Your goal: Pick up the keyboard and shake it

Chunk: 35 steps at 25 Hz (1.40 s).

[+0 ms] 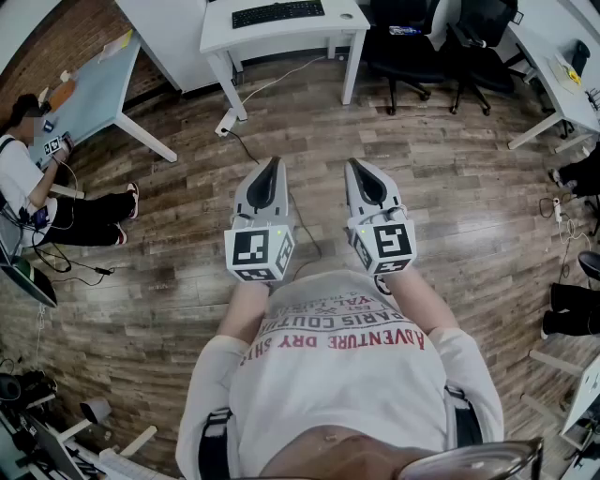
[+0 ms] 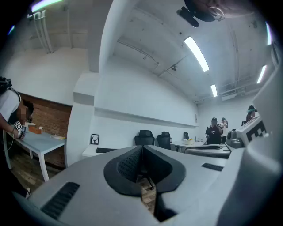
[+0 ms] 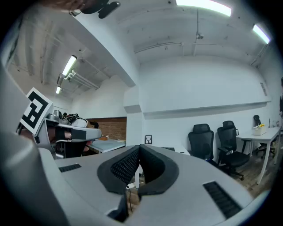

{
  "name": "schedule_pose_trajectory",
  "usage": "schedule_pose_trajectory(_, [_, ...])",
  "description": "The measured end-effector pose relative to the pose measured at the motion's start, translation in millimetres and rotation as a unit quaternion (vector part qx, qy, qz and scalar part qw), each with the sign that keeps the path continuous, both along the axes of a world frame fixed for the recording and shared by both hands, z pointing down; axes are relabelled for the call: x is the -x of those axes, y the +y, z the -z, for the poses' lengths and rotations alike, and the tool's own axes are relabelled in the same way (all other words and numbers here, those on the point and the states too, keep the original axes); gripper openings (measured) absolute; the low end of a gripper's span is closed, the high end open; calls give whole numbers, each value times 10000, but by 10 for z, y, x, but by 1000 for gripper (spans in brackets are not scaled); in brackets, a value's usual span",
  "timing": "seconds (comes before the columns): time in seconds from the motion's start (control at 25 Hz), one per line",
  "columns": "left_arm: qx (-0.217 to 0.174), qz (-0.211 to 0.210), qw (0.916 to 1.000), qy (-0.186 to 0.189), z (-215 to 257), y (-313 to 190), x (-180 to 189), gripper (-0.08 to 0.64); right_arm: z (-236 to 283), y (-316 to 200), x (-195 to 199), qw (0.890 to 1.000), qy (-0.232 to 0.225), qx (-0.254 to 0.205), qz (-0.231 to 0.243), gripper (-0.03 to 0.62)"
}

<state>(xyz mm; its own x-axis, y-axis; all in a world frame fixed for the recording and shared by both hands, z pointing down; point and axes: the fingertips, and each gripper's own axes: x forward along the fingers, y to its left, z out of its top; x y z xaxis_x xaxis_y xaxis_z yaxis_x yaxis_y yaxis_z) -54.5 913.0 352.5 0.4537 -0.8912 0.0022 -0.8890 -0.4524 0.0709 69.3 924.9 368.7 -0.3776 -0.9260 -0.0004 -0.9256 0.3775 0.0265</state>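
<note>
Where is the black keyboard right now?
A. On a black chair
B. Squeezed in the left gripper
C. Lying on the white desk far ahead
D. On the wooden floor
C: the keyboard lies flat on the white desk across the room, while the left gripper and the right gripper are both shut with nothing between their jaws.

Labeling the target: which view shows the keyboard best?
Head view: the keyboard lies whole, seen from above, on the white desk far ahead. The left gripper view shows it only as a thin dark strip, edge-on. The right gripper view shows a smaller dark sliver, probably it.
</note>
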Motion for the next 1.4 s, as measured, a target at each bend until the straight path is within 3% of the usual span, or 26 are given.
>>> schedule_pose_trajectory(0.4, [95, -11, 10000, 22, -101, -49, 66, 26, -68, -45, 57, 10000, 20, 61, 10, 25])
schedule_pose_trajectory(0.6, [174, -12, 9998, 44, -147, -84, 96, 26, -101, -98, 42, 9997, -210, 127, -64, 25])
schedule_pose_trajectory(0.88, [373, 163, 9991, 132, -284, -330, 109, 26, -245, -369, 51, 9993, -71, 345, 125, 25])
schedule_pose_trajectory(1.08, [436, 327, 9985, 75, -385, -706, -75, 26, -356, -799, -140, 9987, -101, 417, 278, 25])
schedule_pose_trajectory(1.4, [521, 894, 9945, 182, -239, -1826, -378, 26, -188, -1995, -494, 9962, -16, 447, 741, 25])
